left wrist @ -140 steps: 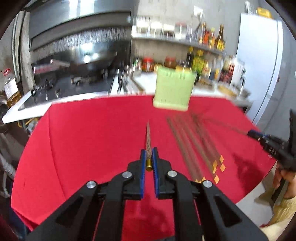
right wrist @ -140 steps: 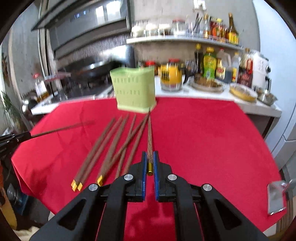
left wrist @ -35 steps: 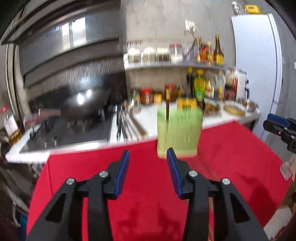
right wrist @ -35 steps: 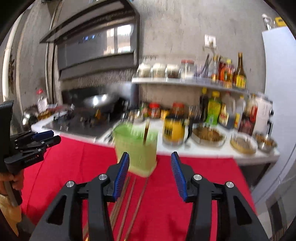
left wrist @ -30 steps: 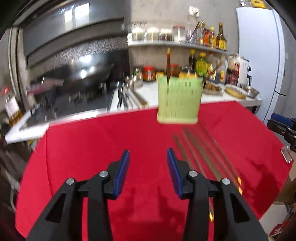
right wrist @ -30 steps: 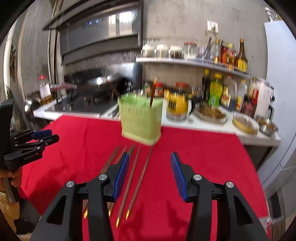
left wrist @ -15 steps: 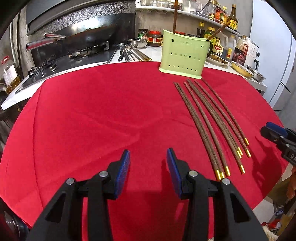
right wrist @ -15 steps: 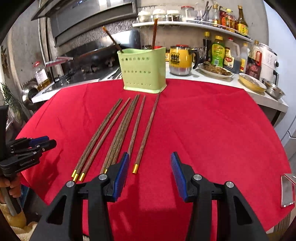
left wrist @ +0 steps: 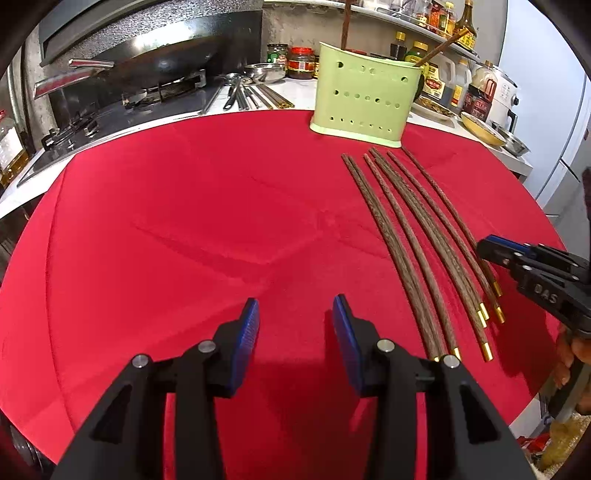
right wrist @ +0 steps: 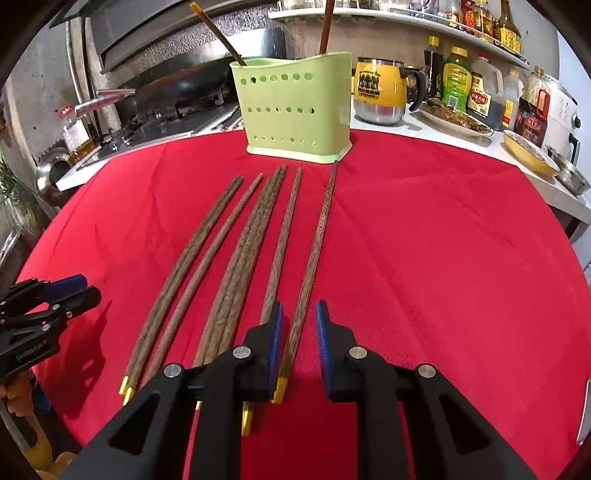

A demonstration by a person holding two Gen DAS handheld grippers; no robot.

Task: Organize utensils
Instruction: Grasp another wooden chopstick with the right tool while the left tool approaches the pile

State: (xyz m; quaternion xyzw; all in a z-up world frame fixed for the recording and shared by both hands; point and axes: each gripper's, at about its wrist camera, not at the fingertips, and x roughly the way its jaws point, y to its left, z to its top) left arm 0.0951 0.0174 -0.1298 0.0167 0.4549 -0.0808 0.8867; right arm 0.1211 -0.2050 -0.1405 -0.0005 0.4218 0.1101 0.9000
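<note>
Now the right gripper is down low w/ blue-padded jaws parted but narrowed around the gold-tipped end of the rightmost dark wooden chopstick; pads not touching it yet, so not grasping. Half a sec ago those jaws were wider and hovering short of the row; a sec before that both grippers were up near the holder, and ~5 s ago each was carrying a stick, so 2 sticks are already delivered and this is the start of the next pick. The left gripper is spread wide, empty, over bare red tablecloth, well left of the sticks, and has dropped closer to the cloth than half a sec ago; prob. heading for its own stick next. The remaining chopsticks lie roughly parallel on the cloth, six by my count in the left view, fanned slightly, thin ends toward the holder, gold caps toward the person; two middle ones touch along their length. They look slim, round, textured brown wood w/ small brass-coloured caps. The pale green perforated plastic utensil holder stands upright at the far edge of the cloth, just beyond the stick tips, w/ two chopsticks poking up, one leaning to the side.
</note>
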